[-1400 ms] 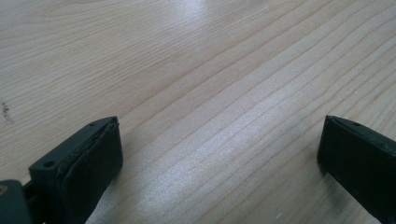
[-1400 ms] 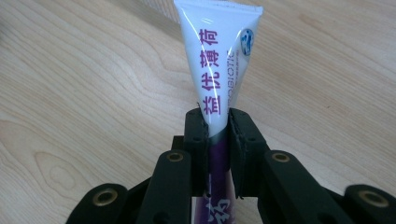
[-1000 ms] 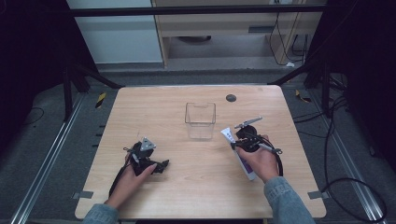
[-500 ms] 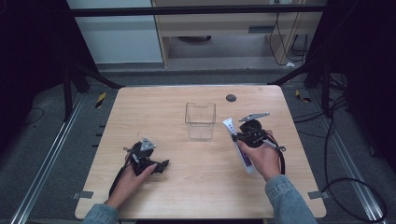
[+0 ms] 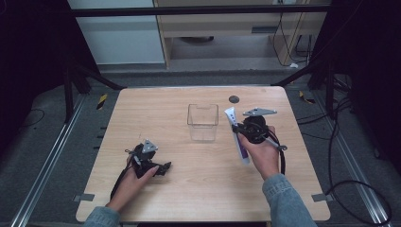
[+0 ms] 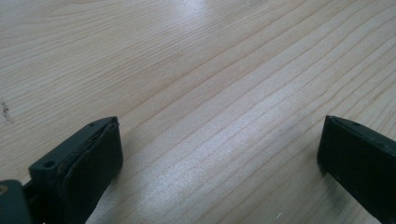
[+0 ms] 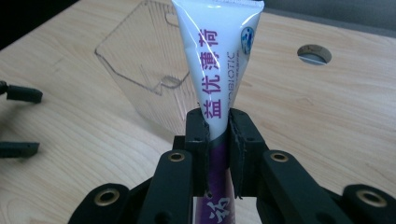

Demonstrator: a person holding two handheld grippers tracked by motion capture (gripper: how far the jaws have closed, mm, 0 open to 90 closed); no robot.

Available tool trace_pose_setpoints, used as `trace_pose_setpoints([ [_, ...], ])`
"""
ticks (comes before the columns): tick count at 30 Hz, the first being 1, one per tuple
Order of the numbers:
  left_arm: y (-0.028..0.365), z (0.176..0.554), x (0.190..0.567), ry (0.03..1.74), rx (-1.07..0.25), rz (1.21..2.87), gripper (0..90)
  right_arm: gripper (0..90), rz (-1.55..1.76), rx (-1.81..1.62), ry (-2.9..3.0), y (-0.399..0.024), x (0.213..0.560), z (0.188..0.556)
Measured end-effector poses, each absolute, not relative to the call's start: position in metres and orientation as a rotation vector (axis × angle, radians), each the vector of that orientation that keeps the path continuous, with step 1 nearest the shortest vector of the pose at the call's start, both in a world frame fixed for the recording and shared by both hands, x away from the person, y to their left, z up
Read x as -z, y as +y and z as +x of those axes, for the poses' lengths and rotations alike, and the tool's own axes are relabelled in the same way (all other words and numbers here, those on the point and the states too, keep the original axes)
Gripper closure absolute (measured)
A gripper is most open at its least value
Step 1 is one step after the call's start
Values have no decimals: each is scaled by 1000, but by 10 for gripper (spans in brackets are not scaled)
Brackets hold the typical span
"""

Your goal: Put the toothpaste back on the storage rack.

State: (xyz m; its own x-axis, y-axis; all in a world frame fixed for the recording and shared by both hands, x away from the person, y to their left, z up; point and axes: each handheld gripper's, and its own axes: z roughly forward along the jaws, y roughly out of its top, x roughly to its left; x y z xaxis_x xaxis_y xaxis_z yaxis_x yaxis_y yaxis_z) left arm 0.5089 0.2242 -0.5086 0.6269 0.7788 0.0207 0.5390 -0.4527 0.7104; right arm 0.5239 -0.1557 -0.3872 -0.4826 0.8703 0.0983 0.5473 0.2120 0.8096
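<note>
The wooden desk (image 5: pixel 198 189) holds a clear box (image 5: pixel 203 122) near its middle. Just right of the box, the right gripper (image 5: pixel 241 130) has its jaws squeezed tight on a white tube (image 7: pixel 219 70), held up off the desk. Left of the box, nearer the person, the left gripper (image 5: pixel 165 168) rests with jaws wide apart, holding nothing.

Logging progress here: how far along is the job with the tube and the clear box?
Done: the right gripper has clamped the white tube and holds it off the table. In hand: carrying it beside the clear box. Left: getting it inside, probably. The left gripper rests open on the table.
</note>
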Motion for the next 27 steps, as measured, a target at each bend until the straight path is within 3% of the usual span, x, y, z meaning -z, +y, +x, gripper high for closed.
trace_pose_setpoints([
  [27,224,509,509,1026,-454,2168,0,791,1198,-1314,1949,-116,343,538],
])
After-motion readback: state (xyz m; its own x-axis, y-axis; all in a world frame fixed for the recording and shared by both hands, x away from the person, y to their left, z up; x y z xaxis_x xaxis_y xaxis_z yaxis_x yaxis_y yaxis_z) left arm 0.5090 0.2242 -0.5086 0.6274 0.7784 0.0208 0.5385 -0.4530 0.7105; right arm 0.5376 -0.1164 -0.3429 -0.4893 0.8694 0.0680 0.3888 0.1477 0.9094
